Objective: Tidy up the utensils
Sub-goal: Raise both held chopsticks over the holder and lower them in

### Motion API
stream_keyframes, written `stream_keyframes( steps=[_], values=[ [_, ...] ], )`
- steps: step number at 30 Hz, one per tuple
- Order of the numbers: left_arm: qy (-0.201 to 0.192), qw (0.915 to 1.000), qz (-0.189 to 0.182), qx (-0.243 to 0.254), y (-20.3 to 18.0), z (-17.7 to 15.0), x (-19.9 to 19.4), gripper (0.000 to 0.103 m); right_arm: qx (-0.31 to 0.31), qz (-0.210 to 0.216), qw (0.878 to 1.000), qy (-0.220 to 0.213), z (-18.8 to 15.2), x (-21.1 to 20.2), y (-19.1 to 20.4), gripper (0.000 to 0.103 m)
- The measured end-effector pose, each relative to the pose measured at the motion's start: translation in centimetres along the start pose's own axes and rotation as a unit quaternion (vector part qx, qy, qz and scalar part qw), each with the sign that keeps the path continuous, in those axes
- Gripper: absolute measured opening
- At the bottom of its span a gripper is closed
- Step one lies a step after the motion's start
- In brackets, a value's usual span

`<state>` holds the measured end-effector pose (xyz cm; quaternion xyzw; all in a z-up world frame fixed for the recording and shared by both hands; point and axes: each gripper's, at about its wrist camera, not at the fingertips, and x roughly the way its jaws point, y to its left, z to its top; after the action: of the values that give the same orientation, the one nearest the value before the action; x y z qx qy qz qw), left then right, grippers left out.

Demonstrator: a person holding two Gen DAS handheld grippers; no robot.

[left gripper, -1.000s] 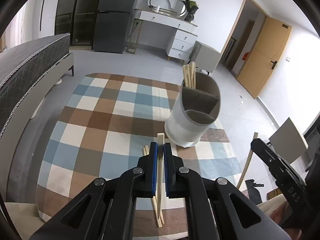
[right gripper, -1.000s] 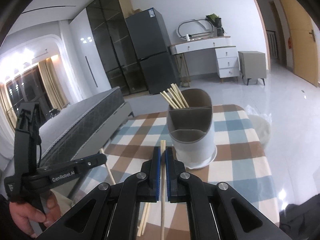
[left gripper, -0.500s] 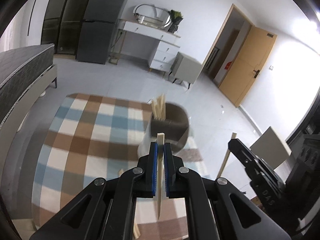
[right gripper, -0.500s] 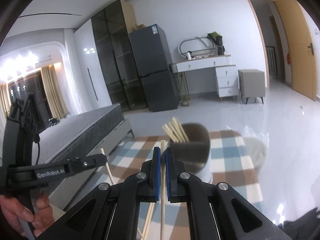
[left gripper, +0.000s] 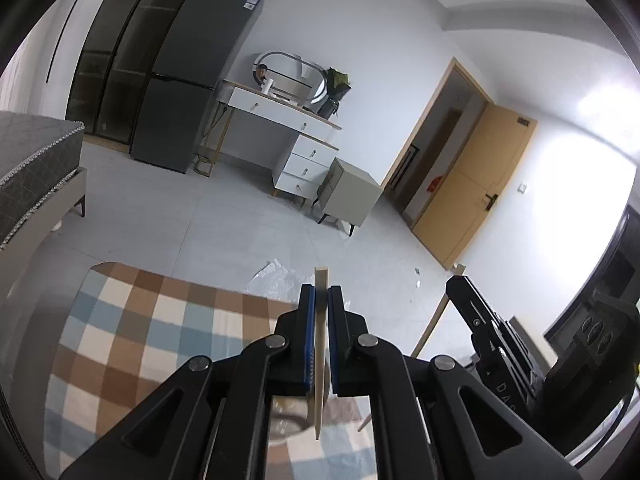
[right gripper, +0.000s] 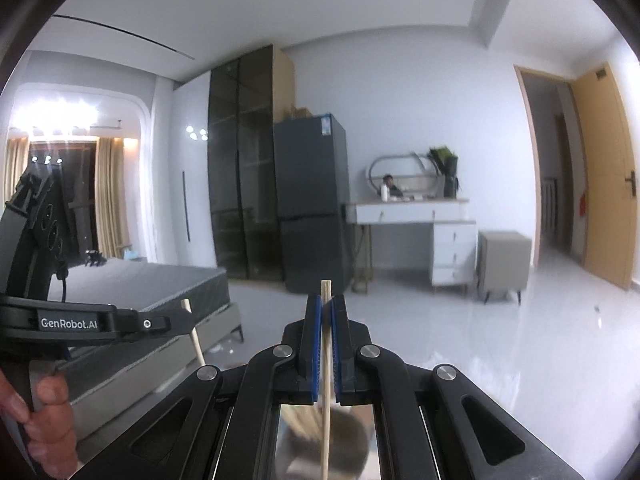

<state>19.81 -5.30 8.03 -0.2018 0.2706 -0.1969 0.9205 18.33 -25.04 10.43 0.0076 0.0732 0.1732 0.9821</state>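
My left gripper (left gripper: pixel 321 300) is clenched on one chopstick (left gripper: pixel 319 356), upright above the checked desk (left gripper: pixel 132 332). My right gripper (right gripper: pixel 327 308) grips another chopstick (right gripper: pixel 326 384) over the blurred holder (right gripper: pixel 340 444).

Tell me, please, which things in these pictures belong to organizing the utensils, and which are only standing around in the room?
Job things:
- left gripper, shut on left chopstick
- right gripper, shut on right chopstick
- utensil holder, blurred below

Only around:
- fridge
- dressing table
- bed
- yellow door
- checked tablecloth
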Motion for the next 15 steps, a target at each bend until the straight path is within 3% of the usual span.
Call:
stream_keyframes(
  steps=[7, 15],
  values=[
    [-0.012, 0.9997, 0.005, -0.023, 1.9, 1.1, 4.0, 0.001, -0.015, 0.018, 1.0, -0.016, -0.9, 4.6, -0.2, 0.004],
    [-0.013, 0.9978, 0.014, -0.064, 4.2, 0.9, 7.6, 0.001, -0.02, 0.037, 0.999, -0.011, -3.6, 7.1, -0.6, 0.004]
  ],
)
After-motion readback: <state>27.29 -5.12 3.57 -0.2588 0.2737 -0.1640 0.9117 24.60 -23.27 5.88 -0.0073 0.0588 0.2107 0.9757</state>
